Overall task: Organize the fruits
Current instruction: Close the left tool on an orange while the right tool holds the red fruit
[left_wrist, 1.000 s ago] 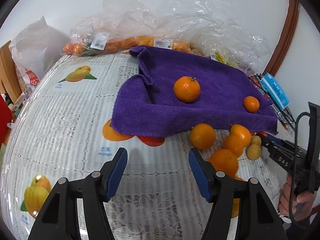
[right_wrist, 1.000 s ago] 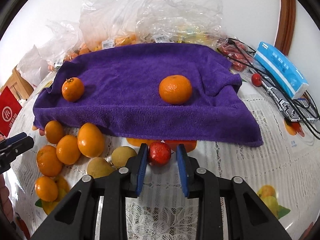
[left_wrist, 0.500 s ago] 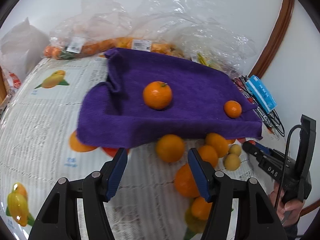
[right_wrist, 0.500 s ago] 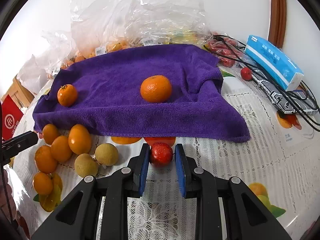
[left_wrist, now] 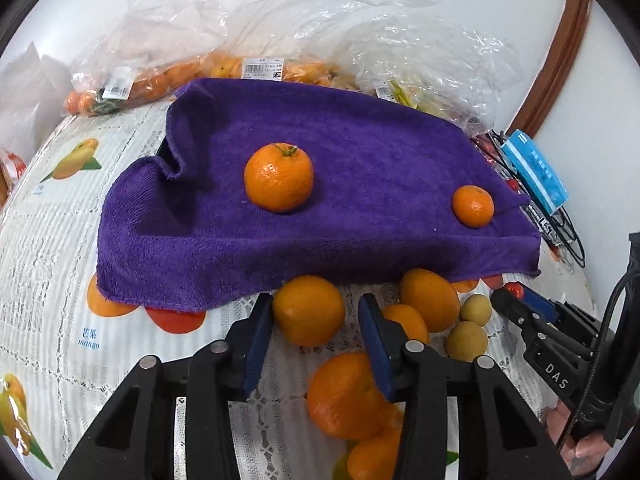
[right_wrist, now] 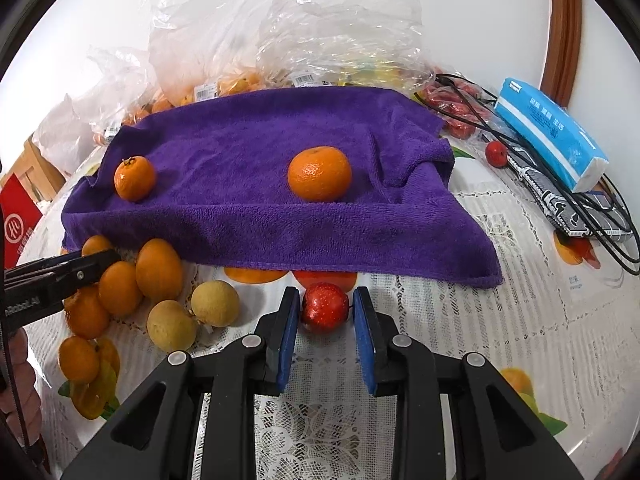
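Note:
A purple towel lies on the tablecloth with a large orange and a small orange on it. In front of its edge sit several oranges and two tan longans. My left gripper has one orange between its closing jaws. The left pad touches the orange and a gap shows at the right pad. My right gripper holds a small red fruit low over the table, and its jaws are just starting to open. Each gripper shows in the other's view: the left gripper, the right gripper.
Clear plastic bags with more fruit crowd the back behind the towel. At the right lie a blue tissue pack, black cables and a loose red fruit. A red box stands at the left. A hand holds the right gripper.
My left gripper has moved right and forward to the orange pile, and its jaws have narrowed around one orange. The right gripper has stayed in place with the red fruit.

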Action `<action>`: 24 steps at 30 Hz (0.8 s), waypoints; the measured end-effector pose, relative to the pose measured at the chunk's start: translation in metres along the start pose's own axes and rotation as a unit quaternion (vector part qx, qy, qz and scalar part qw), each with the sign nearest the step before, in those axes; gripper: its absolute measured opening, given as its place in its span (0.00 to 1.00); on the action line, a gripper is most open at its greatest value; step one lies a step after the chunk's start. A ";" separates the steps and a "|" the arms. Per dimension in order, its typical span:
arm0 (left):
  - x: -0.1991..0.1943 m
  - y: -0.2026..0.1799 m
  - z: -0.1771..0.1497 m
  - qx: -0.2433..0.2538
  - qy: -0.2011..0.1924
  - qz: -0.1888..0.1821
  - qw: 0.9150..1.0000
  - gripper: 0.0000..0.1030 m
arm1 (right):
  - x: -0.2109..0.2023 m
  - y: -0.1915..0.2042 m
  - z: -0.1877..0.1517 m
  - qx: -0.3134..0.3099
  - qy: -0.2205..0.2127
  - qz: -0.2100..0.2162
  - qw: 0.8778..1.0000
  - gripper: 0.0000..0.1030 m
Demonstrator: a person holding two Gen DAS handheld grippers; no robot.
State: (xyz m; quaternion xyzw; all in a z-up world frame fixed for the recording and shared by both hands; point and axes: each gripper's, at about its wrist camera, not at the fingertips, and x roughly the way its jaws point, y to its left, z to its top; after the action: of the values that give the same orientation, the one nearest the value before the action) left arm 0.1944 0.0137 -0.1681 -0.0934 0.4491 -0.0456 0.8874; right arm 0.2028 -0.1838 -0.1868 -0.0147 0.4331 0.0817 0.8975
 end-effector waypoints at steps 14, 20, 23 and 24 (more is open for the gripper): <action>0.003 0.000 0.002 0.000 -0.006 -0.002 1.000 0.32 | 0.000 -0.005 -0.001 0.009 -0.002 0.011 1.000 0.28; -0.002 0.006 0.001 -0.008 -0.008 -0.008 1.000 0.32 | 0.000 -0.005 -0.002 0.016 -0.004 0.015 1.000 0.26; -0.010 0.008 0.000 -0.009 -0.019 -0.014 1.000 0.32 | -0.001 -0.007 -0.003 0.026 -0.006 0.022 0.999 0.25; -0.013 0.007 0.000 -0.007 -0.021 -0.015 1.000 0.32 | -0.001 -0.007 -0.003 0.026 -0.007 0.023 0.999 0.25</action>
State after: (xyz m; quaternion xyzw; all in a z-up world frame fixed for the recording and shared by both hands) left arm 0.1869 0.0231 -0.1594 -0.1074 0.4291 -0.0541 0.8952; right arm 0.2008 -0.1913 -0.1880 0.0187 0.4292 0.0912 0.8984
